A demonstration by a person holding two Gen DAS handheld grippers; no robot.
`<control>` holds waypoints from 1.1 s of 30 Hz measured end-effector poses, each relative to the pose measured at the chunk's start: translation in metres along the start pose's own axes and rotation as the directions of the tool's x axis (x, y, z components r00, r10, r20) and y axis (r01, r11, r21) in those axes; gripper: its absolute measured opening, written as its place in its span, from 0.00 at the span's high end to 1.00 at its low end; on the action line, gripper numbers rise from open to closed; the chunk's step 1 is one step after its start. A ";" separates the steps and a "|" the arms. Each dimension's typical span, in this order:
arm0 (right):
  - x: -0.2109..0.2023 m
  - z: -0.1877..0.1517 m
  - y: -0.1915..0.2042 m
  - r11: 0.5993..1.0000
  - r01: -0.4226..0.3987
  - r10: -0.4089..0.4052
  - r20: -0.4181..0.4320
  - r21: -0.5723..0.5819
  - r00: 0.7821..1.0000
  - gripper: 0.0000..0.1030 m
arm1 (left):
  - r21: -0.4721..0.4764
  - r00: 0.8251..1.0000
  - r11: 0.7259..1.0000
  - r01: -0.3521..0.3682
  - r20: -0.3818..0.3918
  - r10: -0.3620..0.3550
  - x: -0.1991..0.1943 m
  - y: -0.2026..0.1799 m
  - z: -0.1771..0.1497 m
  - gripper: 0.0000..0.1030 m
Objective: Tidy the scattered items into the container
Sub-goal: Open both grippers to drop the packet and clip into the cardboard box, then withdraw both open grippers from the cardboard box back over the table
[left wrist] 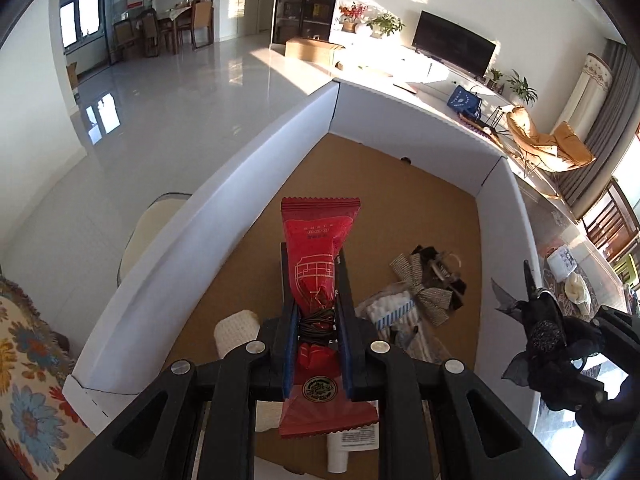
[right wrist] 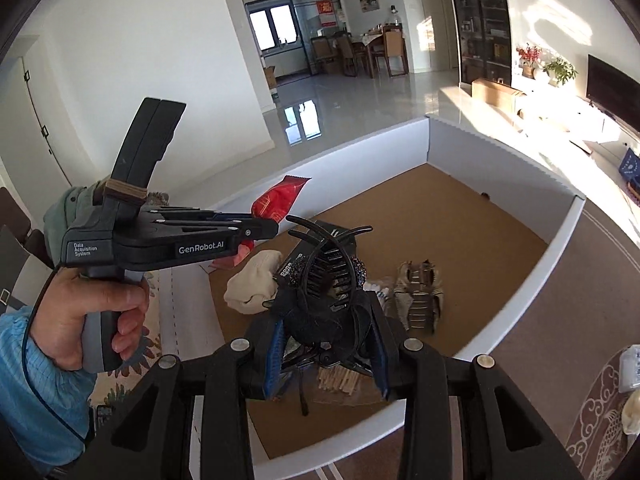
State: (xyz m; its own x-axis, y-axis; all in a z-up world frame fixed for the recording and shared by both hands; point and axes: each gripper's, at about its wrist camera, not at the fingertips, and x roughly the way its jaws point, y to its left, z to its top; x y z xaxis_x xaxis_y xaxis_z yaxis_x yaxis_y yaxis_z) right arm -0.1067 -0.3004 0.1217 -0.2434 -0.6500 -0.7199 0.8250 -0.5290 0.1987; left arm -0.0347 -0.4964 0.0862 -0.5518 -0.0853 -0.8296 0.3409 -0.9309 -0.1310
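Two grippers hang over a white-walled box (left wrist: 224, 216) with a brown cardboard floor, each with something clamped in it. The left gripper (left wrist: 316, 280) is clenched on a red snack packet (left wrist: 318, 248): its blue-lined fingers (left wrist: 290, 320) pinch the packet's middle, the serrated top pokes out past the fingertips and the fan-printed bottom end sticks back toward the camera. In the right wrist view the same gripper shows from the side, held by a hand (right wrist: 100, 312) in a light blue sleeve (right wrist: 24, 364) at the left, the packet angled up over the box's left wall.

The right gripper (right wrist: 326, 280) grasps a black claw hair clip (right wrist: 328, 264) with curved teeth and a beaded band; black gauzy ribbon trails from it. The clip sits between the fingers, held above the near part of the box.

Inside the box, on the floor, lie a cream knitted cloth (right wrist: 256, 284) at the near left, a pack of cotton swabs (left wrist: 390, 312) beside it, and a burlap bow hair clip (left wrist: 430, 280) just to the right of the swabs. A white tube (left wrist: 336, 456) lies at the near edge under the left gripper. Beyond the box spreads a glossy tiled floor (left wrist: 168, 92).
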 end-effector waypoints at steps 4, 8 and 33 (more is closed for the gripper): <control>0.042 0.002 0.001 0.998 -0.021 0.026 -0.094 0.055 0.995 0.53 | 0.007 0.995 1.000 -0.026 -0.091 0.027 0.020 0.001 -0.008 0.76; 0.051 0.000 -0.009 0.993 -0.048 0.059 -0.100 0.112 0.993 0.47 | 0.007 0.997 0.999 -0.036 -0.073 0.036 0.020 -0.003 -0.016 0.17; -0.182 -0.309 -0.213 0.712 0.572 -0.561 -0.161 0.407 0.812 0.45 | 0.428 0.957 0.856 0.290 -0.110 -0.268 0.025 -0.344 -0.153 0.00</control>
State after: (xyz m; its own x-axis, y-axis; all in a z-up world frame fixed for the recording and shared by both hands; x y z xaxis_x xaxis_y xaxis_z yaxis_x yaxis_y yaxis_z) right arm -0.0812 0.0991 0.0049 -0.5781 -0.1435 -0.8032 0.2409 -0.9706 0.0000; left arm -0.0488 -0.1242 0.0277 -0.5356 0.2075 -0.8186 -0.1940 -0.9737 -0.1198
